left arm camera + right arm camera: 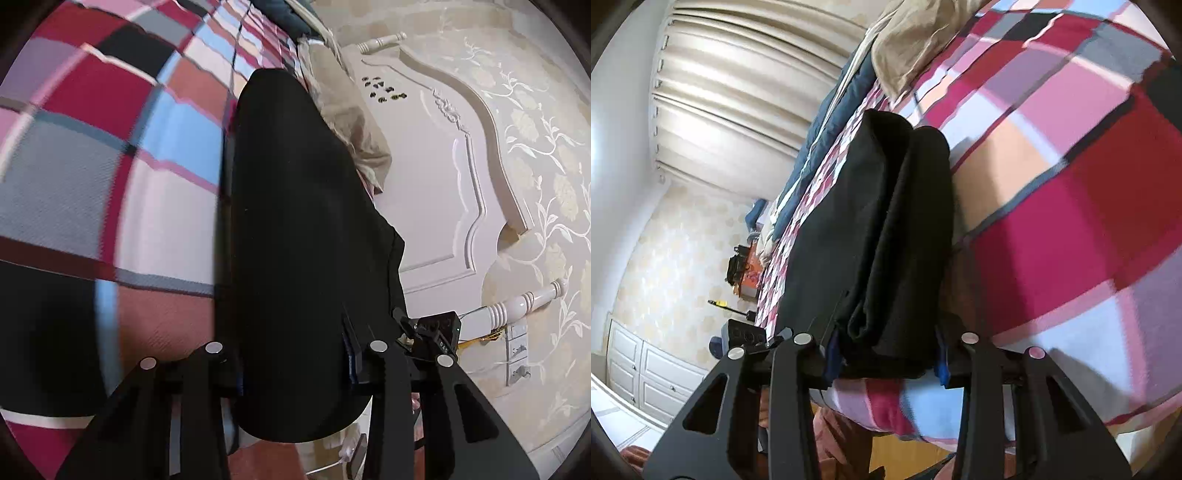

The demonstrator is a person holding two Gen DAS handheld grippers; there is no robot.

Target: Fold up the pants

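The black pants lie folded in a long thick bundle on the plaid bedspread. In the left wrist view my left gripper has its two fingers on either side of the near end of the bundle, closed on the fabric. In the right wrist view the pants show stacked layers, and my right gripper grips their near end between its blue-padded fingers. The other gripper shows at the right of the left wrist view, beside the pants.
The bed carries a beige pillow and a dark blue blanket at its far side. A white carved headboard and floral wallpaper stand to the right. Curtains, white drawers and a cluttered bedside table are beyond.
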